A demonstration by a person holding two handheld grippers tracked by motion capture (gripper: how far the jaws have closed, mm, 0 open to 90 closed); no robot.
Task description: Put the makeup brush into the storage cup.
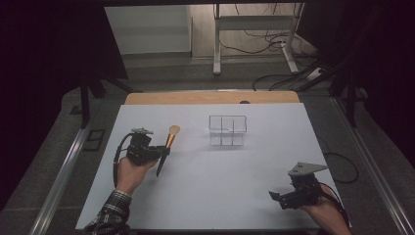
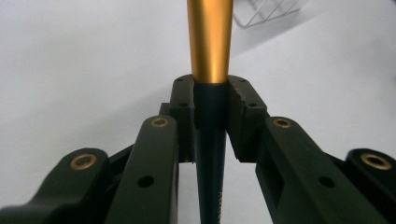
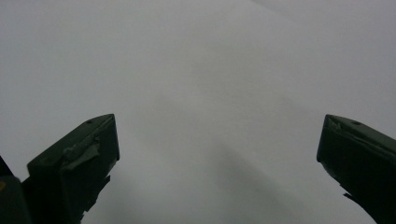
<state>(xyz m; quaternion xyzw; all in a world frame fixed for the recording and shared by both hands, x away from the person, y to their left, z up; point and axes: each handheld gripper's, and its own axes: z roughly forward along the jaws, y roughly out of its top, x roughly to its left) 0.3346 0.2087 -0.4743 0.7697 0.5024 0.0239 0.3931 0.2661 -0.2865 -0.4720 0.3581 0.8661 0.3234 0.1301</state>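
Left tool (image 2: pixel 211 100) clenched on a makeup brush (image 1: pixel 167 147): dark handle, gold ferrule, tan bristles.

Wire rack (image 1: pixel 227 130) alone stands mid-table (image 1: pixel 205 196); room all round it.

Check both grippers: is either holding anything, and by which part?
The left gripper is shut on a makeup brush, clamping its dark handle just below the gold ferrule. The right gripper is open and holds nothing.
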